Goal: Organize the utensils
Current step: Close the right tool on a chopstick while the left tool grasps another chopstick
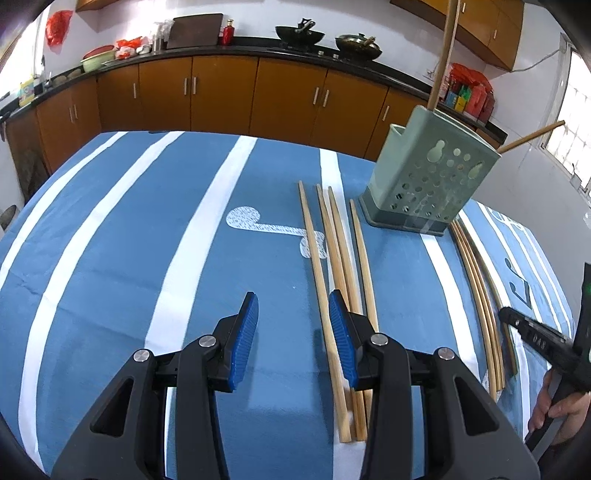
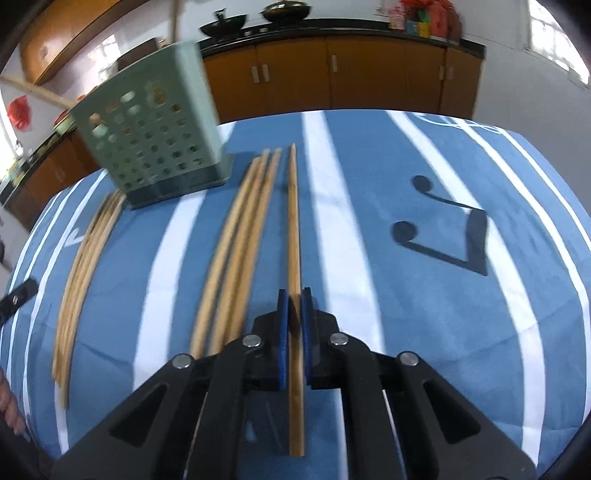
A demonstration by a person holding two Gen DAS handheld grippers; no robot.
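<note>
A green perforated utensil holder (image 1: 428, 181) stands on the blue striped tablecloth (image 1: 129, 240) with two chopsticks (image 1: 445, 55) sticking out of it. Several wooden chopsticks (image 1: 340, 280) lie left of it, more (image 1: 480, 295) lie to its right. My left gripper (image 1: 293, 306) is open and empty above the left group. In the right wrist view, my right gripper (image 2: 294, 299) is shut on a single chopstick (image 2: 294, 229), beside three loose ones (image 2: 240, 243). The holder (image 2: 155, 136) stands at the far left there, with another bundle (image 2: 85, 266) left of it.
Brown kitchen cabinets (image 1: 221, 92) with a black counter run behind the table, holding woks (image 1: 299, 35) and clutter. The right gripper's body (image 1: 543, 339) and a hand show at the left wrist view's right edge. A black music note (image 2: 443, 229) is printed on the cloth.
</note>
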